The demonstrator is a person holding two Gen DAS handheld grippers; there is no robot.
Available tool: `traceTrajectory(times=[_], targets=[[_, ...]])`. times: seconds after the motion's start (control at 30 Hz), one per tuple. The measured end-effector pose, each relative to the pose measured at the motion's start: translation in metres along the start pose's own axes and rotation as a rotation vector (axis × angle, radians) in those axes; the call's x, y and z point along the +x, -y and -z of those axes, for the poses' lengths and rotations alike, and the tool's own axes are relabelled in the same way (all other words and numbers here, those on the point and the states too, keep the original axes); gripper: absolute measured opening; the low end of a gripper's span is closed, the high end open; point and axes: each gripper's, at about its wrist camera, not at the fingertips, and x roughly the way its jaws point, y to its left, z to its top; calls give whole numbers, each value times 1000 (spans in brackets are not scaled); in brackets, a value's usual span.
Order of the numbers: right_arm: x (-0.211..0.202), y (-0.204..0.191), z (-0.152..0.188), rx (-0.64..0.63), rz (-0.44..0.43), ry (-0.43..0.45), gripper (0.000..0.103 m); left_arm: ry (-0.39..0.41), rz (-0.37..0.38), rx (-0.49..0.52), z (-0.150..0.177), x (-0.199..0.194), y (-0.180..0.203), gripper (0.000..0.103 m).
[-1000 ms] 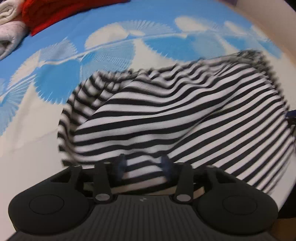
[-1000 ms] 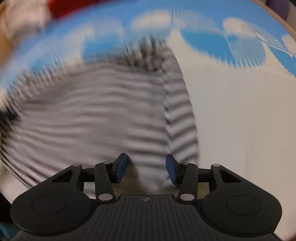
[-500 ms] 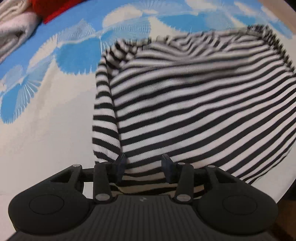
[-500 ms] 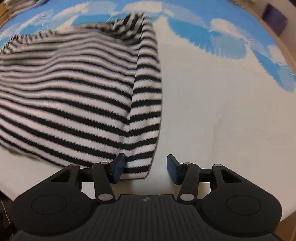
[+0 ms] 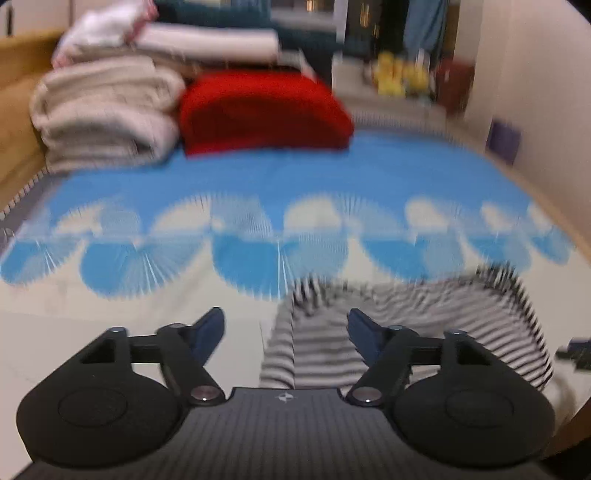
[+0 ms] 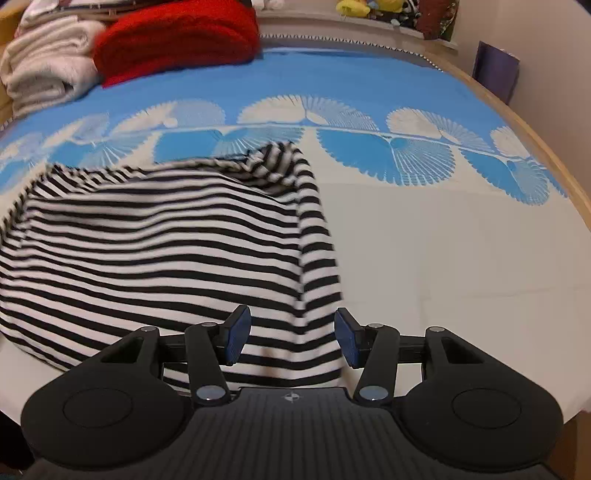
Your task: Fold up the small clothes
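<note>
We're looking across a bed covered by a blue and cream sheet (image 6: 424, 236) printed with fan shapes, its wooden frame (image 6: 554, 166) curving along the right. At the far end sit a folded red blanket (image 6: 177, 35) and, to its left, stacked beige blankets (image 5: 107, 110), with yellow plush toys (image 5: 399, 75) on a ledge beyond. The left view is badly blurred.

Our left gripper (image 5: 286, 332) is level, looking down the bed, its blue fingers spread wide and holding nothing; the black-and-white striped shirt (image 6: 159, 258) lies on the cream part of the sheet ahead and to its right. Our right gripper (image 6: 291, 338) hovers low over the shirt's near right edge, jaws apart, with the fabric lying between and under the fingers, not pinched.

Half a second ago the left gripper was angled down with the shirt's hem between its fingers; now it has let go and tipped up. The shirt has settled flat.
</note>
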Motion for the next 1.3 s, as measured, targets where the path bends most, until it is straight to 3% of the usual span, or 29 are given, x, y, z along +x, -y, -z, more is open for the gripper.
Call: traceTrajectory(times=[0.13, 0.17, 0.2, 0.23, 0.27, 0.37, 0.5, 0.67, 0.8, 0.9, 0.93, 1.17, 1.3], targets=[[-5, -15, 8, 19, -3, 3, 52, 86, -9, -95, 12, -16, -20, 84], [-5, -19, 9, 19, -1, 4, 52, 72, -19, -145, 23, -10, -27, 84], [-6, -22, 11, 19, 5, 6, 52, -40, -54, -188, 26, 4, -33, 79], [-6, -25, 12, 18, 13, 9, 52, -101, -93, -232, 27, 12, -39, 77], [-6, -29, 13, 17, 24, 12, 52, -102, -122, -256, 27, 13, -44, 77], [-6, -41, 15, 8, 42, 30, 52, -78, -171, -273, 20, 10, -53, 79], [-10, -58, 13, 3, 48, 97, 51, -100, -145, -313, 17, 9, -61, 79], [-13, -85, 7, 7, 6, 163, 50, -78, -165, -262, 24, -7, -69, 80], [-11, -119, 1, -23, -39, 193, 40, -64, -171, -248, 30, -17, -82, 80], [-9, -151, -1, -77, -107, 215, 20, -58, -183, -249, 34, -24, -91, 80], [-9, -163, -1, -98, -141, 226, 18, -56, -185, -252, 35, -26, -94, 80], [-16, -275, 9, -320, -428, 260, 17, -54, -204, -289, 41, -35, -116, 80], [-10, -338, 19, -455, -526, 238, 18, -49, -223, -266, 42, -38, -118, 80]])
